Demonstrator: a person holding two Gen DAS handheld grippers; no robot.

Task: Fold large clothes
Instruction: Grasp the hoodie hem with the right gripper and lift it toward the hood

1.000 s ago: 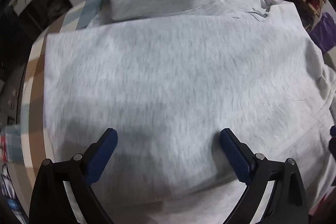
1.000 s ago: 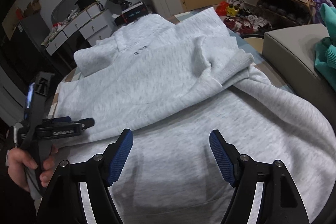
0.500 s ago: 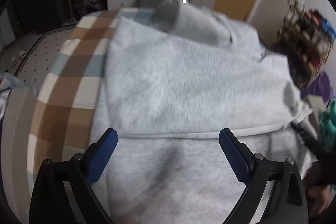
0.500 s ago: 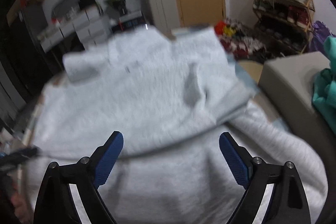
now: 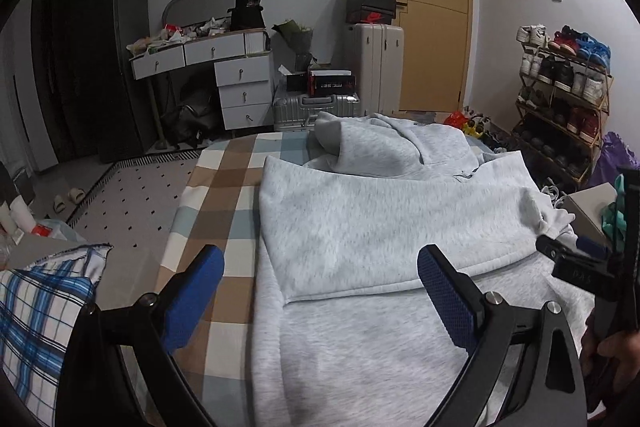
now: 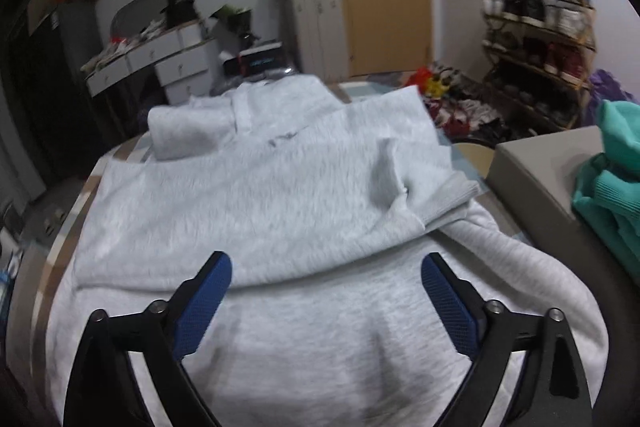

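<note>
A light grey hoodie (image 5: 384,227) lies partly folded on a checked bed cover (image 5: 224,187), its lower part folded up over the body, with the fold edge across the middle. It also shows in the right wrist view (image 6: 280,195). My left gripper (image 5: 320,291) is open and empty, held above the hoodie's near left side. My right gripper (image 6: 324,291) is open and empty above the hoodie's near part. The right gripper also appears at the right edge of the left wrist view (image 5: 580,263).
A blue plaid cloth (image 5: 40,307) lies at the near left. A grey box (image 6: 536,179) with a teal garment (image 6: 612,179) stands on the right. A shoe rack (image 5: 560,99), suitcases (image 5: 376,67), a drawer desk (image 5: 224,75) and a door (image 5: 432,7) are beyond the bed.
Both grippers have pulled back and risen from the hoodie, staying open. The views now take in the room beyond the bed.
</note>
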